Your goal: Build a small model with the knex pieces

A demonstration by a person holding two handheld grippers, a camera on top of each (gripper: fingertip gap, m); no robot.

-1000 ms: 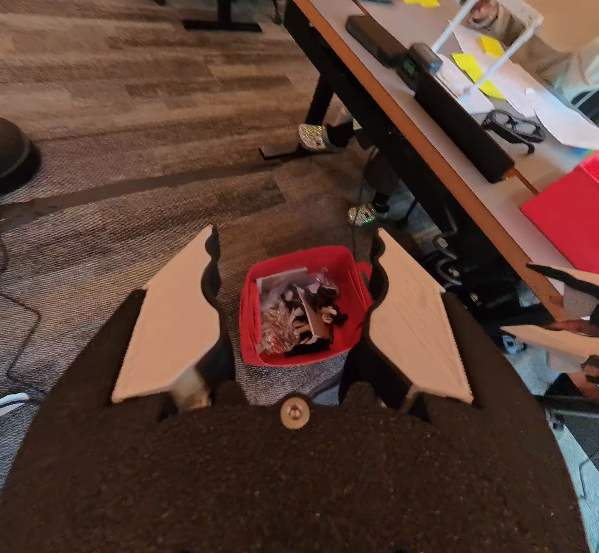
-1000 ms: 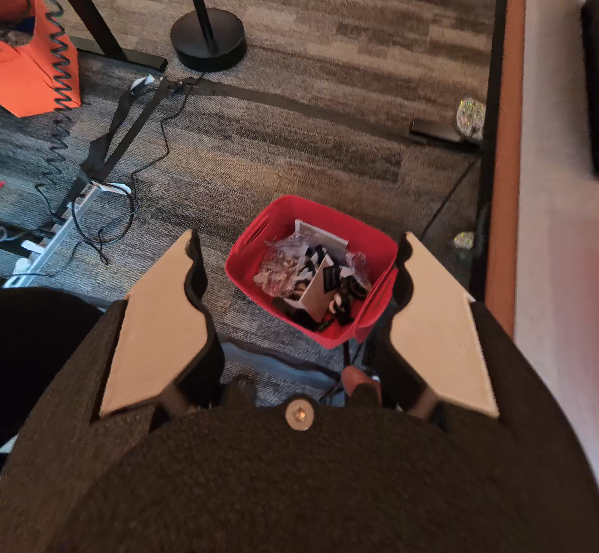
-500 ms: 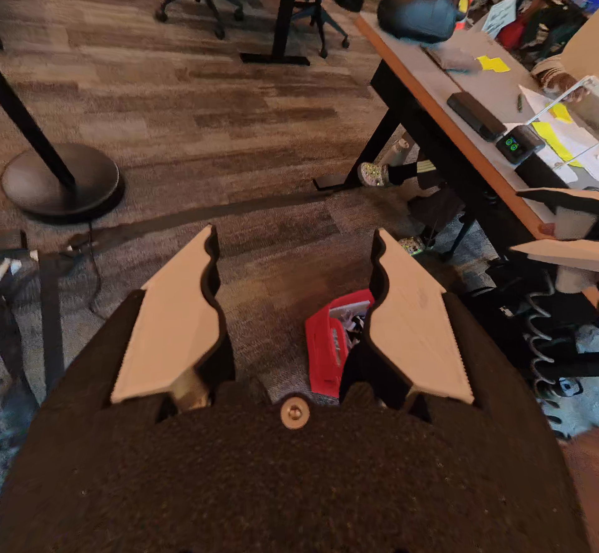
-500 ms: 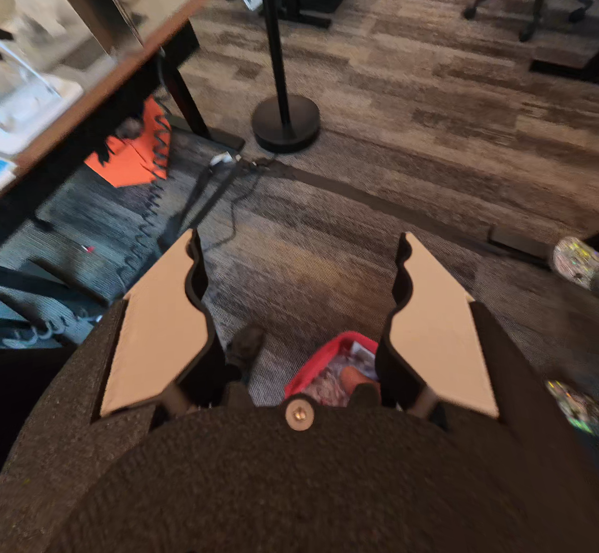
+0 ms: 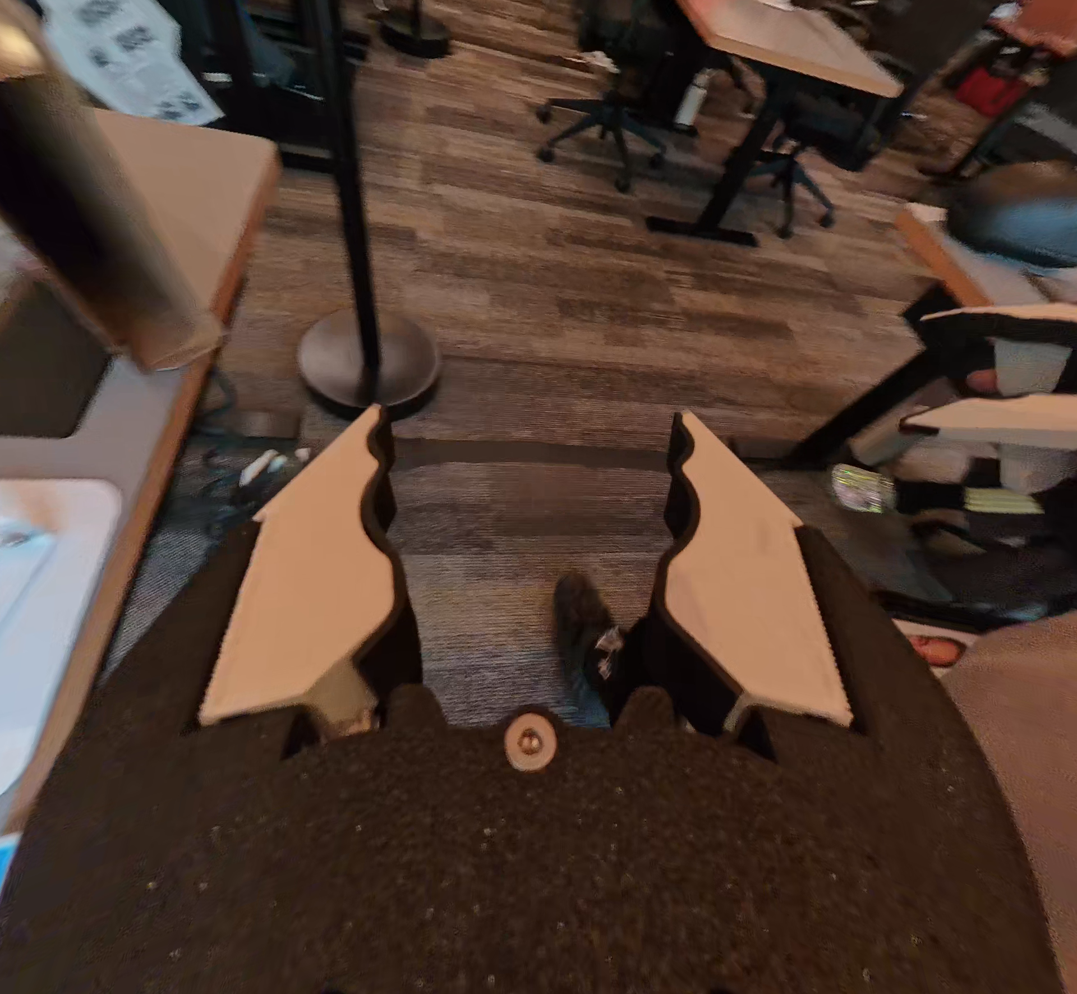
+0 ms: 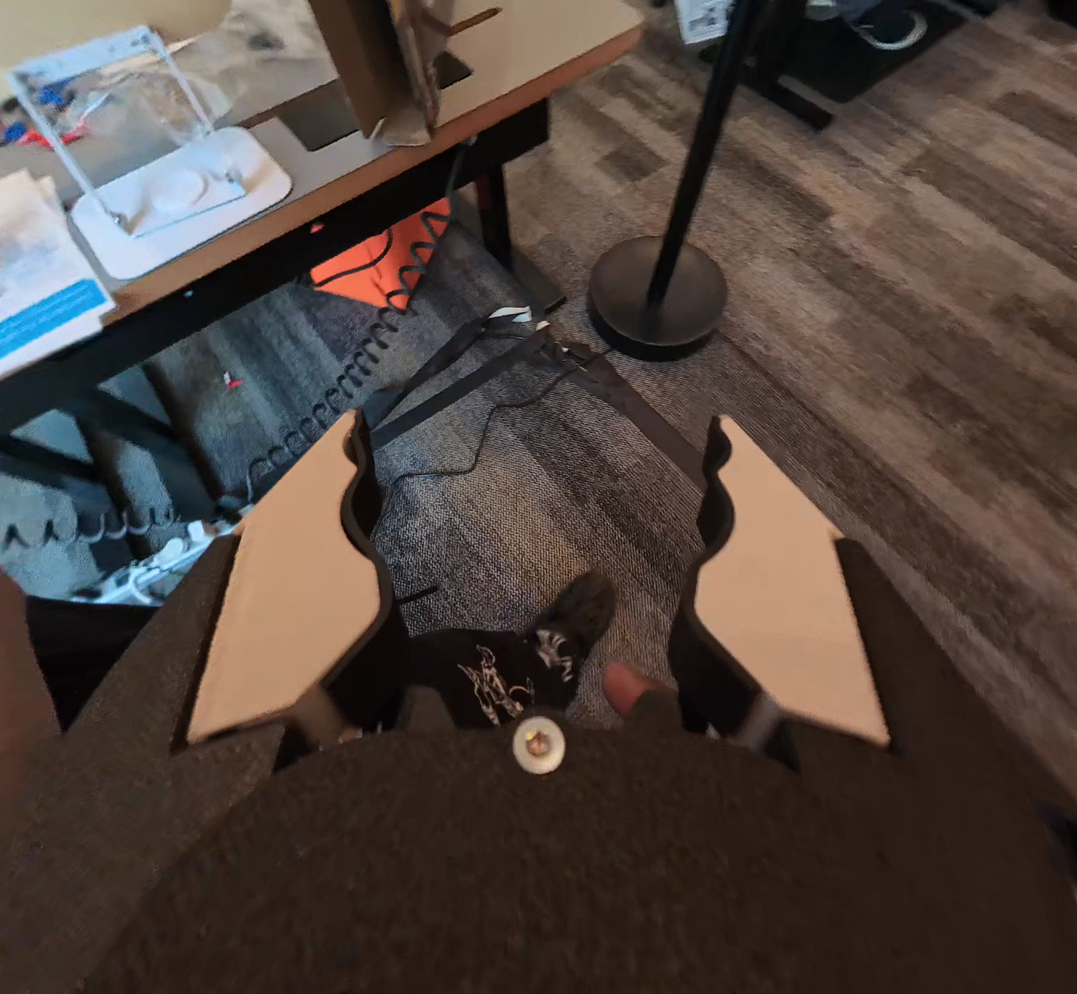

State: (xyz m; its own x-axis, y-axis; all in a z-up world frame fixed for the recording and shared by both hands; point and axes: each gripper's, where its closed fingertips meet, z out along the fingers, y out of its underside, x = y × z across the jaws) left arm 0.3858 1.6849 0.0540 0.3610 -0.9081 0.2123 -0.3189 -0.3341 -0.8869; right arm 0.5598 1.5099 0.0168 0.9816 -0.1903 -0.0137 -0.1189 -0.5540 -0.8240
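Observation:
My left gripper (image 5: 527, 421) is open and empty, held in the air above the grey carpet. Its tips point toward a black pole stand with a round base (image 5: 367, 363). My right gripper (image 6: 539, 430) is open and empty too, above carpet and loose cables (image 6: 501, 377). The right gripper also shows at the right edge of the left wrist view (image 5: 1002, 371), jaws apart. A person's dark shoe (image 5: 580, 616) is on the floor below the left gripper; it also shows in the right wrist view (image 6: 574, 613).
A desk (image 6: 524, 33) stands left with a clear stand on a white base (image 6: 175, 179), papers and a brown cardboard piece (image 6: 373, 22). An orange thing (image 6: 373, 272) lies under it. Another desk (image 5: 775, 33) and office chairs (image 5: 612, 109) stand farther off.
Both grippers have swung up and away from the red bin of small items on the floor; the bin has left both views. Both stay open.

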